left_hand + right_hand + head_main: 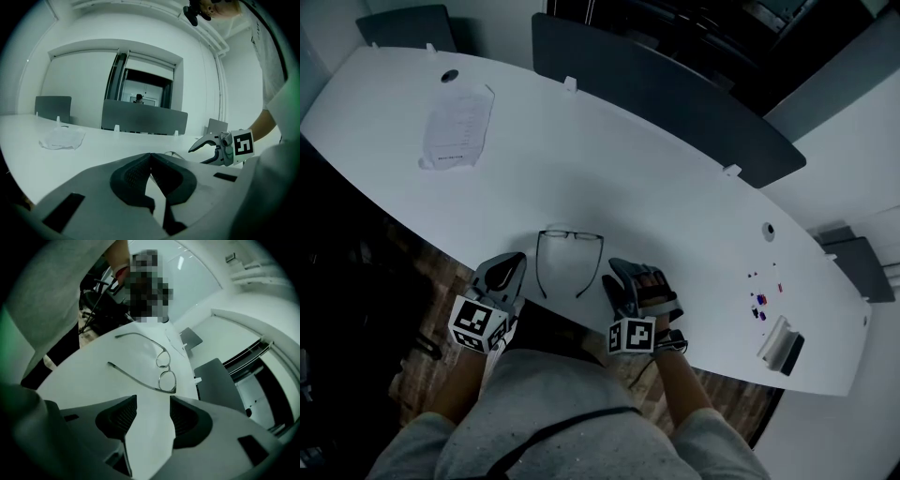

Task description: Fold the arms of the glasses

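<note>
Thin-framed glasses [570,258] lie on the white table [675,206] near its front edge, both arms spread out and pointing toward me. My left gripper [517,262] sits just left of the left arm, its jaws shut with nothing between them [151,161]. My right gripper [614,270] sits just right of the right arm and stands open. In the right gripper view the glasses [161,366] lie a little ahead of the open jaws [152,413], apart from them. The left gripper view shows a sliver of the glasses [176,153] and the right gripper [211,147] beyond.
A crumpled sheet of paper [455,127] lies at the far left of the table. Small coloured bits [759,305] and a white and black case [780,342] lie at the right. Dark dividers [666,94] line the table's far edge.
</note>
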### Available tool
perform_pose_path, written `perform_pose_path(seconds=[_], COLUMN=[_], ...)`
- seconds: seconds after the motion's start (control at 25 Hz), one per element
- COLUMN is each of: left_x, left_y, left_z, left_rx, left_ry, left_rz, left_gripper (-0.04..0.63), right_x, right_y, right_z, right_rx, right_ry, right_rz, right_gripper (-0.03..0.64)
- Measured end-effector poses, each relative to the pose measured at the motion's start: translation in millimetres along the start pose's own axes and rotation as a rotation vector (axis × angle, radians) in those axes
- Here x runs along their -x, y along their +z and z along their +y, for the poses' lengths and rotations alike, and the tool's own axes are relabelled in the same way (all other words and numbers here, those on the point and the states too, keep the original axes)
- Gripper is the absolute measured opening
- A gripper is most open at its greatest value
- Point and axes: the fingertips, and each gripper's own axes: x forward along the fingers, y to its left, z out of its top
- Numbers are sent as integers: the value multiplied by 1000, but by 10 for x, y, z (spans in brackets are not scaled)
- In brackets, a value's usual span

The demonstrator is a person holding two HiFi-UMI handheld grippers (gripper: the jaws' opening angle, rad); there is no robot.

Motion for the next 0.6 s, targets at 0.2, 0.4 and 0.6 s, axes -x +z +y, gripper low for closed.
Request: perform_pose_path(seconds=[0.2,0.4,0.6], left_x=[-134,-267,-360], left_y=[-39,-10,-26], left_z=[217,357,435], left_rx=[20,26,33], left_ry=[2,2,0], left_rz=[30,32,46], left_gripper=[15,15,15], right_x=[-191,-318,-428], right_y=[5,101,123], right_z=[-109,-186,-144], right_rx=[135,255,322], right_ry=[-50,-88,-73], right_rz=[-2,-40,-70], right_gripper=[219,219,213])
